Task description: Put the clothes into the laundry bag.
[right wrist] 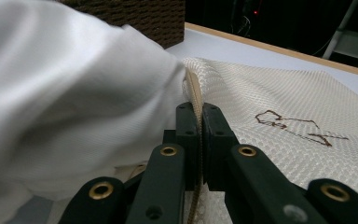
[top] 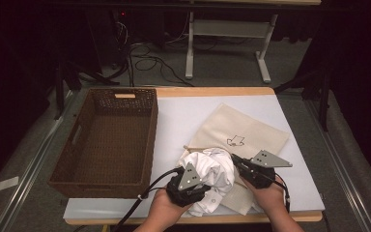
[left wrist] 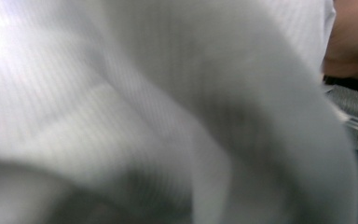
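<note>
A white board covers the table point(top: 183, 116), giving a flat place to pack. On its left stands a brown woven basket point(top: 106, 140), mouth up and well apart from the work, probably where the packed bag is meant to end up. To the right lies a cream mesh bag point(top: 251, 130) with a small brown mark, spread flat so that its opening faces the person. At that opening sits a bunched white garment point(top: 212, 169), touching the bag's near edge, half pushed toward the inside.

The right gripper point(right wrist: 199, 116) has its jaws pinched tight on the bag's corded edge, apparently to hold the mouth up and steady. The left gripper point(top: 189, 186) presses into the garment from the near side; white cloth crowds its camera, and I cannot tell whether its jaws actually clamp the fabric.
</note>
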